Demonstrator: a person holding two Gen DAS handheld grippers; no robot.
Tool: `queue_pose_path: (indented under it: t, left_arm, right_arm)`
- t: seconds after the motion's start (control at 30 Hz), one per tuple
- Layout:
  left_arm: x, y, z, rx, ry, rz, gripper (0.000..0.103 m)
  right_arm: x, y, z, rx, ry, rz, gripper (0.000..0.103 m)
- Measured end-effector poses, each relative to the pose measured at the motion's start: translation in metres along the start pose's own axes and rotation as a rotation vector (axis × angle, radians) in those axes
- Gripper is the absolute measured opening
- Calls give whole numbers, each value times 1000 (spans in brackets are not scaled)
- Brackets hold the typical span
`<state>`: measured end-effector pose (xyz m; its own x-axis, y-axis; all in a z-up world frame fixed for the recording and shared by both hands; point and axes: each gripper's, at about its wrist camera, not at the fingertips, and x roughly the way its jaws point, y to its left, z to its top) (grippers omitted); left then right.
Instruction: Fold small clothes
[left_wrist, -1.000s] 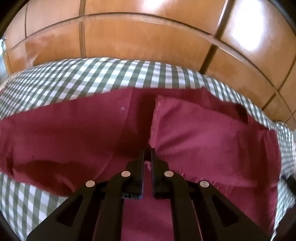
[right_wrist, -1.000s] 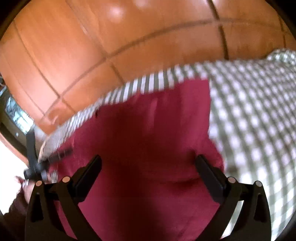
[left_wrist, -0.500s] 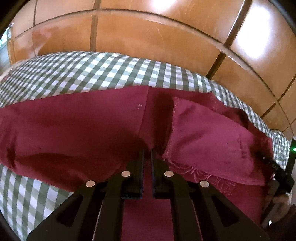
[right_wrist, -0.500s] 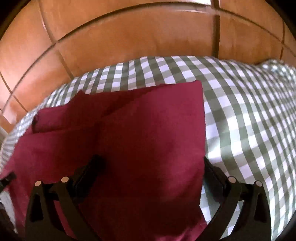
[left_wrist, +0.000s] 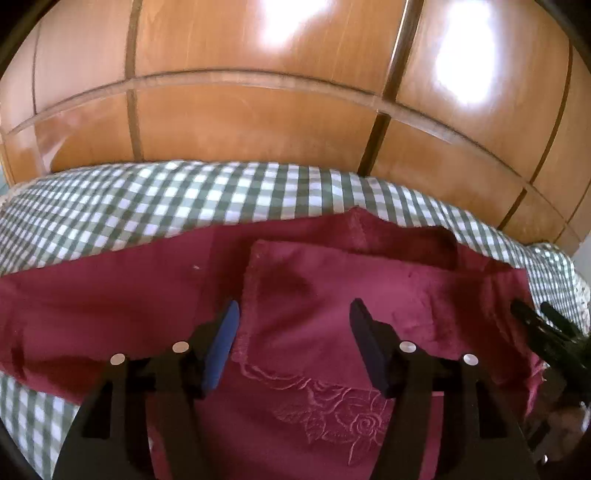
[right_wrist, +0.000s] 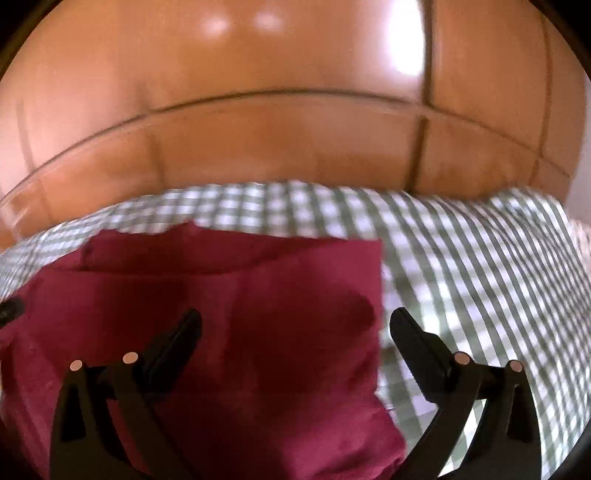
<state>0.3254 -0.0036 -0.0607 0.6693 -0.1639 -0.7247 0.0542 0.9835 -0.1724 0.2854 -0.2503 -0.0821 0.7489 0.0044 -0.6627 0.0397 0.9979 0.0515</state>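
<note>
A maroon garment (left_wrist: 110, 306) lies spread on the green-and-white checked cloth (left_wrist: 155, 199). Its right part is folded over into a flap (left_wrist: 332, 295), with a stitched rose (left_wrist: 354, 421) showing near me. My left gripper (left_wrist: 293, 314) hangs over that flap, jaws opening, and the pads do not press on anything. In the right wrist view the same garment (right_wrist: 229, 314) ends in a straight right edge. My right gripper (right_wrist: 295, 325) stands open astride that edge, nothing pinched. Its fingers (left_wrist: 535, 325) show at the far right of the left wrist view.
The checked cloth (right_wrist: 480, 280) stretches on to the right of the garment. Behind it rises a glossy orange-brown wooden panel wall (left_wrist: 258, 122) with dark grooves, close to the cloth's far edge.
My left gripper let go of the garment's edge and its jaws spread apart; the folded flap now lies flat. The right gripper swung round to face the wall, above the garment's right edge.
</note>
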Motion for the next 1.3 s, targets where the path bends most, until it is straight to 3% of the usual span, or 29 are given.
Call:
queue_pose_path:
  t: [0.1, 0.13, 0.2, 0.33, 0.47, 0.53, 0.57, 0.77, 0.93, 0.97, 1.03, 1.1, 1.17, 1.3]
  left_arm:
    - [16, 6, -6, -47, 57, 41, 61]
    - [22, 10, -9, -64, 80, 64, 60]
    - [29, 21, -16, -102, 96, 58, 58]
    - [19, 24, -20, -91, 84, 59, 58]
    - [-6, 45, -25, -170, 76, 43, 59]
    - [-23, 58, -30, -210, 56, 40, 74]
    - [-31, 65, -32, -233, 37, 37, 75]
    - [-80, 138, -58, -363, -15, 79, 82]
    - [-115, 228, -87, -569, -62, 142, 82]
    - [-121, 244, -92, -610, -69, 152, 81]
    - [-133, 285, -105, -733, -92, 166, 67]
    - [-143, 322, -116, -838, -114, 178, 66]
    - [-150, 355, -124, -928, -141, 192, 56]
    - [-153, 396, -127, -1018, -171, 171, 49]
  right_arm:
    - [13, 22, -4, -92, 74, 71, 101]
    - [27, 26, -10, -109, 135, 78, 101]
    - [44, 26, -15, -95, 190, 83, 101]
    - [45, 21, -13, -75, 183, 98, 101]
    - [27, 29, -13, -105, 143, 37, 101]
    - [12, 34, -14, -113, 111, 33, 101]
    - [0, 38, -16, -116, 94, 41, 101]
    - [-46, 55, -52, -117, 118, 125, 101]
    - [-57, 75, -84, -168, 154, 135, 101]
    - [-56, 79, -90, -180, 168, 128, 101]
    - [-51, 83, -96, -189, 188, 113, 101]
    - [-47, 81, -99, -178, 211, 119, 101]
    - [-44, 79, -100, -167, 219, 132, 101]
    - [-44, 77, -101, -163, 208, 135, 101]
